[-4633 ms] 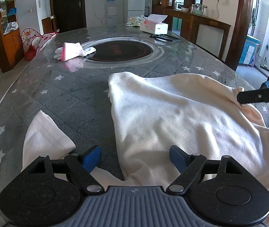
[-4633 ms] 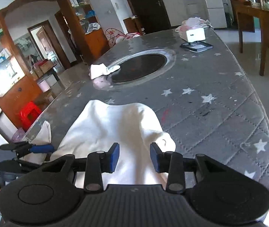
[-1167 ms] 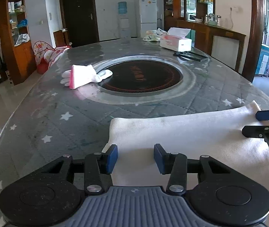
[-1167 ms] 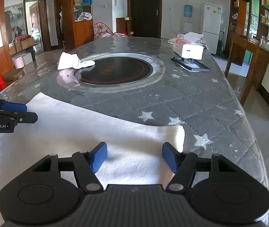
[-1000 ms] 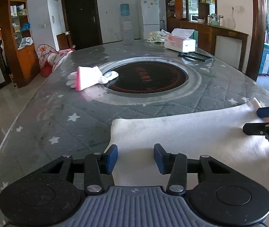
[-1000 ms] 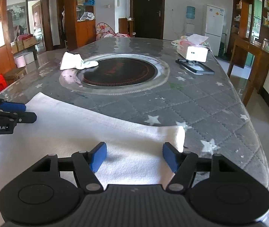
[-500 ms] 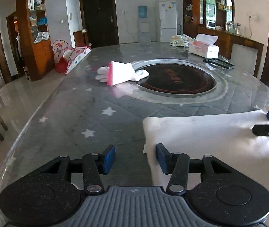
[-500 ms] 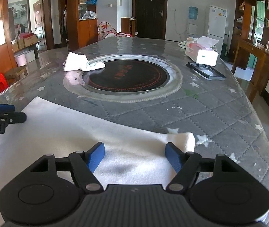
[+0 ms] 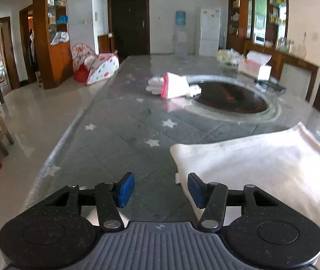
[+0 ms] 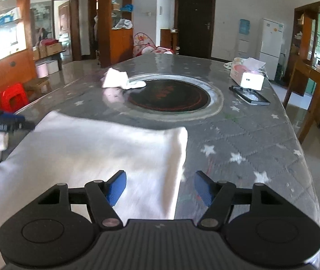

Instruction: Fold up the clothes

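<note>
A cream-white garment (image 9: 259, 159) lies flat on the grey star-patterned table, folded over with a straight far edge; it also shows in the right wrist view (image 10: 106, 148). My left gripper (image 9: 157, 189) is open and empty, just off the garment's left edge, its right finger by the cloth's corner. My right gripper (image 10: 160, 189) is open and empty over the garment's right edge. The left gripper also shows at the far left of the right wrist view (image 10: 7, 122).
A round dark hotplate (image 10: 169, 97) is set in the table's middle. A folded white-and-pink cloth (image 9: 174, 85) lies beside it. A tissue box (image 10: 246, 74) and a black tray (image 10: 249, 95) sit at the far right. The table edge (image 10: 304, 157) runs along the right.
Both grippers have let go of the garment and opened wider. The left gripper has swung left off the cloth's edge; the right gripper has shifted to the cloth's right edge.
</note>
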`<state>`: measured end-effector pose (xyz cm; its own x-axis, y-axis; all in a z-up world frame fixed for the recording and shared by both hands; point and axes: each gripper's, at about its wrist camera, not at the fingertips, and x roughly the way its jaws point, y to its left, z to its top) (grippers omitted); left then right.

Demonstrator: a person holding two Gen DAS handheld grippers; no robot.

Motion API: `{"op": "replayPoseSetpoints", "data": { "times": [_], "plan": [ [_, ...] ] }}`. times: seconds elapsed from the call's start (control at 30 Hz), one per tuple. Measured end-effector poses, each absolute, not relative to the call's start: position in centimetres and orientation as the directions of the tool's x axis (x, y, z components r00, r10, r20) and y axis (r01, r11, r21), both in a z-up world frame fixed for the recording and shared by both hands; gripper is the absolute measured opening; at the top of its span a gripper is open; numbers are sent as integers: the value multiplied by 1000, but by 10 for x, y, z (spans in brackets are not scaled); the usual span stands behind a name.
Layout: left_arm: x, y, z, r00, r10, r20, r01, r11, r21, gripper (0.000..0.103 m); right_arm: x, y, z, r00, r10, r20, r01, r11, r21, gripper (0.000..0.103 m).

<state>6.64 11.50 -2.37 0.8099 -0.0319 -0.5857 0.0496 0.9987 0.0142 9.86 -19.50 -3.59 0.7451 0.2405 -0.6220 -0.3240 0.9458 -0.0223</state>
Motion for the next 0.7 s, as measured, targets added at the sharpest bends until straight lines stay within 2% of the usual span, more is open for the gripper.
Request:
{"op": "replayPoseSetpoints", "data": {
  "times": [0.2,0.33,0.63,0.7],
  "plan": [
    [22,138,-15,832,4,-554,21,999,38,58,48,-223,-33,758,191,-624,-282,958,-50,71],
    [-8,141,-17,841,-13,-541,52,997,57,64,19,-243,-31,766,151,-625,-242,968,-63,72],
    [-13,107,-29,840,-16,-543,140,972,188,64,-19,-281,-33,778,79,-623,-105,995,-4,72],
    [-9,110,-32,828,-19,-560,138,976,171,57,-20,-285,-37,775,70,-628,-90,996,0,72]
  ]
}}
